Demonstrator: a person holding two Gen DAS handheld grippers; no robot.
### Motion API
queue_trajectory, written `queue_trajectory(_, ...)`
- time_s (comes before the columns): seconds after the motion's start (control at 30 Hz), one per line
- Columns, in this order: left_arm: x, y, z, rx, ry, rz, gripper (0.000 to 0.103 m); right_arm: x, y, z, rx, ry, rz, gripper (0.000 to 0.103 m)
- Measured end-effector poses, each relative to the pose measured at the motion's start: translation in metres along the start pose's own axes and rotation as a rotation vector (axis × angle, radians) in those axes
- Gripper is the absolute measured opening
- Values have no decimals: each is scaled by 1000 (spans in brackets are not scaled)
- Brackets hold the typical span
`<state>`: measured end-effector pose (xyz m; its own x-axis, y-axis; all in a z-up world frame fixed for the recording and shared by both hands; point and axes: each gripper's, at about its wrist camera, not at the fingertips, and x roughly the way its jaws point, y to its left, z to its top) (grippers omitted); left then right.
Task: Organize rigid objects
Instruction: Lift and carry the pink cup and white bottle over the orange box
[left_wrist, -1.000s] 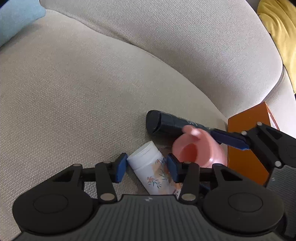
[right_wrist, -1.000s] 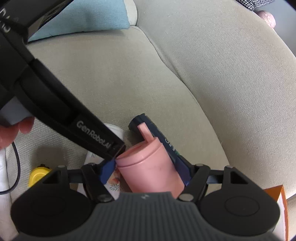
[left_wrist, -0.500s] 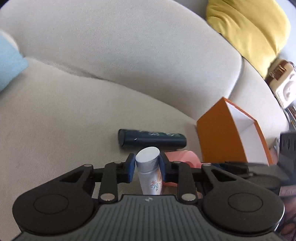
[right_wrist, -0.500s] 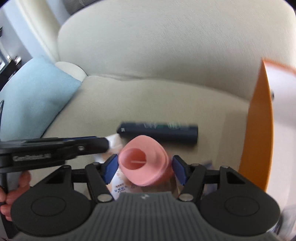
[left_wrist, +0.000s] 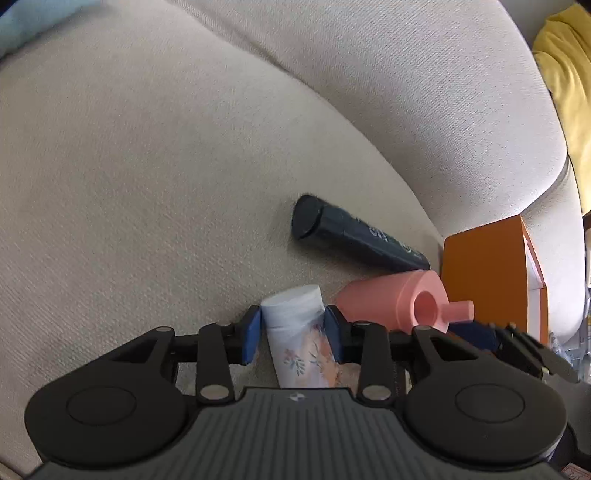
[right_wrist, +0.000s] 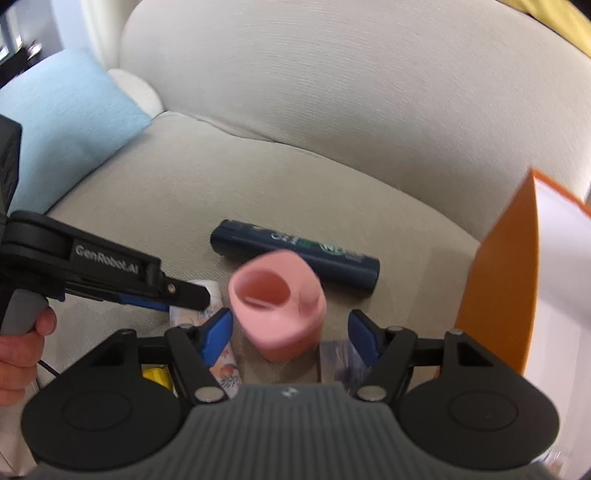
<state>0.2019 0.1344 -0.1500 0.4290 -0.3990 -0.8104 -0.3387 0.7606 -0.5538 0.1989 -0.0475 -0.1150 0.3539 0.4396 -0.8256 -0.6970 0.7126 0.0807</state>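
Observation:
My left gripper (left_wrist: 292, 334) is shut on a white floral bottle (left_wrist: 300, 332) lying on the beige sofa seat (left_wrist: 147, 184). A pink cup (right_wrist: 279, 299) sits between the fingers of my right gripper (right_wrist: 290, 330), which stands open with gaps on both sides; the cup looks blurred. The cup also shows in the left wrist view (left_wrist: 399, 299), lying on its side beside the bottle. A dark blue tube (right_wrist: 295, 258) lies on the seat just behind them; it also shows in the left wrist view (left_wrist: 354, 236). An orange box (right_wrist: 513, 288) stands to the right.
A light blue cushion (right_wrist: 66, 122) lies at the far left, a yellow cushion (left_wrist: 565, 74) at the far right. The sofa backrest (right_wrist: 332, 92) rises behind the objects. A yellow item (right_wrist: 157, 376) lies under my right gripper. A floral box (right_wrist: 338, 360) lies below the cup.
My right gripper has opened wider around the pink cup, which now looks loose. My left gripper stays shut on the floral bottle and has tilted down toward the seat.

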Motion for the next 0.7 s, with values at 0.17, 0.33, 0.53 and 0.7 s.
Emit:
queue_trajectory(0.17, 7, 3, -4, -1, 0, -16, 46, 7, 2, 6, -90, -10, 18, 70)
queue_trajectory(0.33, 7, 2, -6, 12, -9, -26, 41, 14, 4, 7, -94, -2, 42, 58)
queue_trajectory(0.53, -12, -8, -12, 74, -62, -25, 40, 5, 3, 3, -49, -19, 58, 57)
queue_trajectory(0.7, -40, -29, -15, 153, -132, -17, 40, -17, 5, 3, -18, -79, 38, 57)
